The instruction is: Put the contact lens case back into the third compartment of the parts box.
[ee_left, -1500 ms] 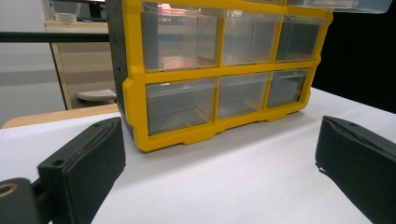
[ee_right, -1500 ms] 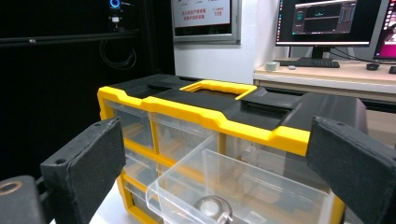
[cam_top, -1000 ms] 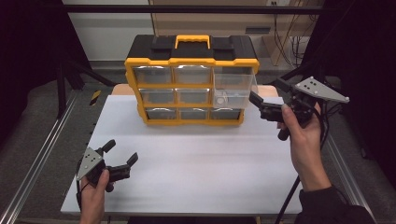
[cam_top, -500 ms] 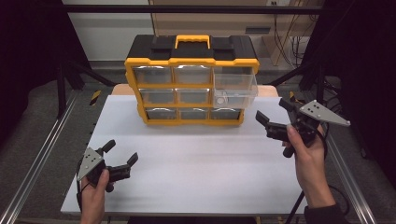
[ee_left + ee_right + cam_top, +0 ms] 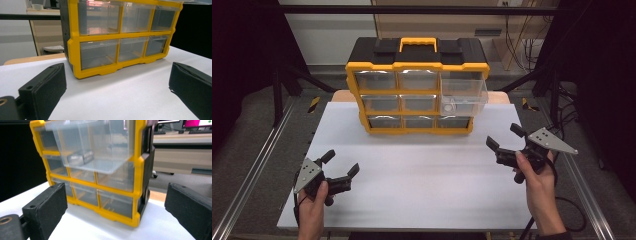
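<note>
Pulled-out clear drawer [image 5: 463, 97], perhaps a metal part inside, yellow organizer [image 5: 417, 90].

I can read no text, label, brand, number or sign anywhere in front of my grippers. The yellow-and-black drawer cabinet [image 5: 417, 85] ahead of both my hands carries no lettering that I can make out on its frame, handle or clear drawer fronts. The grey plate on my right gripper [image 5: 508, 145] is blank, and so is the one on my left gripper [image 5: 341, 163]. Far off, beyond my right gripper, a lit screen [image 5: 197, 123] shows colour but nothing I can read.
</note>
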`<state>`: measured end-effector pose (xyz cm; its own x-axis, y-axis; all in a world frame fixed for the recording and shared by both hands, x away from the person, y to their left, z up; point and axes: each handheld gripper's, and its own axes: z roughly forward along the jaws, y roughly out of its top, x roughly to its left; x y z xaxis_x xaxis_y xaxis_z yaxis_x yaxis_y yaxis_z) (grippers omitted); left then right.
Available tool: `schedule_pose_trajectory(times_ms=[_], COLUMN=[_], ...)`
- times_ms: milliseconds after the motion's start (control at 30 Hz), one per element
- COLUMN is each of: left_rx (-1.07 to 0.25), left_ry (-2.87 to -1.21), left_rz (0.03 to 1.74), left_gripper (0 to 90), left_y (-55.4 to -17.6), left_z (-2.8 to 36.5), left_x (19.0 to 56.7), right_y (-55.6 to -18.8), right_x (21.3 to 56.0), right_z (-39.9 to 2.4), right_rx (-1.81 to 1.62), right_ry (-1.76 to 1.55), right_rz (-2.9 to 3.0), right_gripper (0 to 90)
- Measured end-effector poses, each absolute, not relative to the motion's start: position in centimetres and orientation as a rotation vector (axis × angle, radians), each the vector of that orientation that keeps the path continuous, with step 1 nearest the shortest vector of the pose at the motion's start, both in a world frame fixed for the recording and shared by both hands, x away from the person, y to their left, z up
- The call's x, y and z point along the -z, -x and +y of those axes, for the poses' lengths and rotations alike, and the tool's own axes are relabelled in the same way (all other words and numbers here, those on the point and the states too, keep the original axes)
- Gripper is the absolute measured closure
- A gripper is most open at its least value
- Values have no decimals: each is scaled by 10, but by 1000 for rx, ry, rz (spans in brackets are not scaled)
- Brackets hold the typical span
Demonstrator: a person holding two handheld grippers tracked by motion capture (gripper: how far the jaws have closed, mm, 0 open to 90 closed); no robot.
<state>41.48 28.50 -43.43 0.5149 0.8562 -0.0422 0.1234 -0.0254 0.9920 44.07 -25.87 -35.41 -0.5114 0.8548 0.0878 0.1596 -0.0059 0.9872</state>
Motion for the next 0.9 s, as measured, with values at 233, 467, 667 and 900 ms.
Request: schedule_pose_trajectory(times_ms=[233,467,667,900], left_rx=[-725,-729,-713,-690], left_ry=[-1488,-1472,-1476,-1489], left_rz=[893,903,901,900], left_gripper=[10,11,12,12], left_y=[-413,-413,-411,-411], left_z=[288,293,293,292], left_x=[433,433,434,437], right_y=[-438,-437,-436,-436], right_x=[378,392,404,418], right_z=[-258,-260,-261,-258], right_rx=[-1556,-1553,-1559,-1566], right_ry=[-1064,-1077,-1090,-1058], right_rz=[1721,1704,1692,1691], right_gripper=[42,45,44,45])
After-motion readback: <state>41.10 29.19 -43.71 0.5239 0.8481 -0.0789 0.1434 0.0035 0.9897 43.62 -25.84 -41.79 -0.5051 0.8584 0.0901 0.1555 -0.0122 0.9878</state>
